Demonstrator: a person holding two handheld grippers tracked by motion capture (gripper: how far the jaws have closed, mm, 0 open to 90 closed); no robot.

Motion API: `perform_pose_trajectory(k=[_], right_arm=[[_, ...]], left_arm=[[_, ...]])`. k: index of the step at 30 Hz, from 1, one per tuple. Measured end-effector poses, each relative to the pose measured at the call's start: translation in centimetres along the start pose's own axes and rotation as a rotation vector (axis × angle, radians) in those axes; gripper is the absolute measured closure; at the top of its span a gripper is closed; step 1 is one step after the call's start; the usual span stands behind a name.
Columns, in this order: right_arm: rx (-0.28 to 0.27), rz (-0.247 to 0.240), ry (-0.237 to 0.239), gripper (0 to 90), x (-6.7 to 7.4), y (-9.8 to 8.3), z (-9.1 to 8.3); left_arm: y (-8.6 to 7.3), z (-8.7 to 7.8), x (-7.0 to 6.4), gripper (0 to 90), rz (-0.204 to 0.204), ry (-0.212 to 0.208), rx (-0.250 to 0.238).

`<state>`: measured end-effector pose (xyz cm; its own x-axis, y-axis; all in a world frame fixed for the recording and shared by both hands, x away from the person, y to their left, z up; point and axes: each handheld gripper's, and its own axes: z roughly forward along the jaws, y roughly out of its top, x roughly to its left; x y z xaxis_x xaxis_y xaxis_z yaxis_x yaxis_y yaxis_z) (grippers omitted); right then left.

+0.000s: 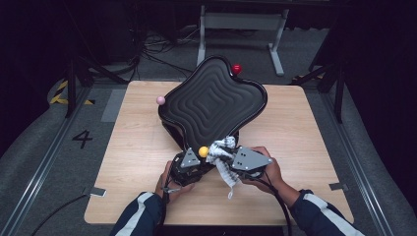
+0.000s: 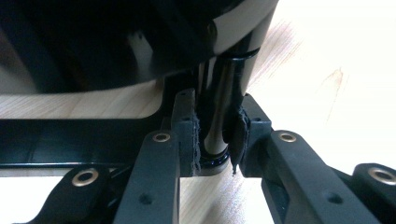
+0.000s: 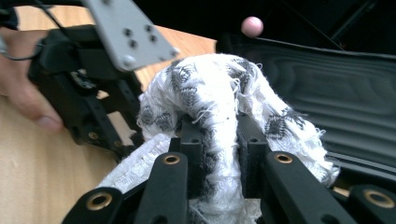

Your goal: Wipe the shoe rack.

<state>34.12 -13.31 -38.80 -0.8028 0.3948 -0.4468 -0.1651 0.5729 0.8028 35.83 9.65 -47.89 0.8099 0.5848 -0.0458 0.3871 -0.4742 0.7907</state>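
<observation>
at a light wooden worktop, a person steadies a glossy black, wavy-edged tray while readying a cloth to wipe it. the tray, ribbed in concentric rings and raised on a stand, sits at the worktop's centre, tilted so its near corner dips toward the person at 6 o'clock. three coloured balls mark its corners: a red ball at 1 o'clock, a pink ball at 9 o'clock and a yellow ball at 6 o'clock. the left tool, just beside the yellow ball, is nearly closed, its pads clamped on a thin shiny black post under the tray, seemingly to hold the piece firm against the coming rub. the right tool, at 5 o'clock of the tray, is pinched tight on a frayed white-and-grey woven cloth; the fabric bunches above the jaws and a tail hangs down onto the worktop. in the right gripper view the cloth sits near the tray's dark ribbed surface, with the left tool close alongside. the bunched pad faces the tray, likely so the cloth, not the jaws, meets the gloss first.
</observation>
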Motion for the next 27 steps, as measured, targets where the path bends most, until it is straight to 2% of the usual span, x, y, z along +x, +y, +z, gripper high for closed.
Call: perform_pose_trajectory(k=[8,11,14,18,23,24,25,27], right_arm=[[0.012,0.056,-0.107,77.6,-2.8,-1.6,-1.4],[0.02,0.095,-0.162,77.7,-4.6,-2.4,-2.1],[0.02,0.119,-0.194,77.7,-5.9,-2.9,-2.6],[0.022,0.146,-0.244,77.6,-7.5,-3.5,-3.4],[0.026,0.163,-0.309,77.6,-8.8,-3.7,-4.1],[0.026,0.163,-0.309,77.6,-8.8,-3.7,-4.1],[0.023,0.187,-0.338,77.7,-9.7,-4.1,-4.6],[0.024,0.193,-0.348,77.7,-10.0,-4.1,-4.8]], left_arm=[[0.0,0.0,0.1,73.6,0.004,-0.001,-0.001],[0.0,0.0,0.1,73.6,0.011,0.0,0.001],[0.0,0.0,0.0,73.6,0.004,-0.007,0.001],[0.0,0.0,0.1,73.6,0.025,-0.011,0.004],[0.0,0.0,0.1,73.7,0.023,-0.014,0.005],[0.0,0.0,0.1,73.6,0.023,-0.014,0.005],[0.0,0.0,0.1,73.6,0.025,-0.015,0.004],[0.1,0.0,0.1,73.6,0.025,-0.015,0.006]])
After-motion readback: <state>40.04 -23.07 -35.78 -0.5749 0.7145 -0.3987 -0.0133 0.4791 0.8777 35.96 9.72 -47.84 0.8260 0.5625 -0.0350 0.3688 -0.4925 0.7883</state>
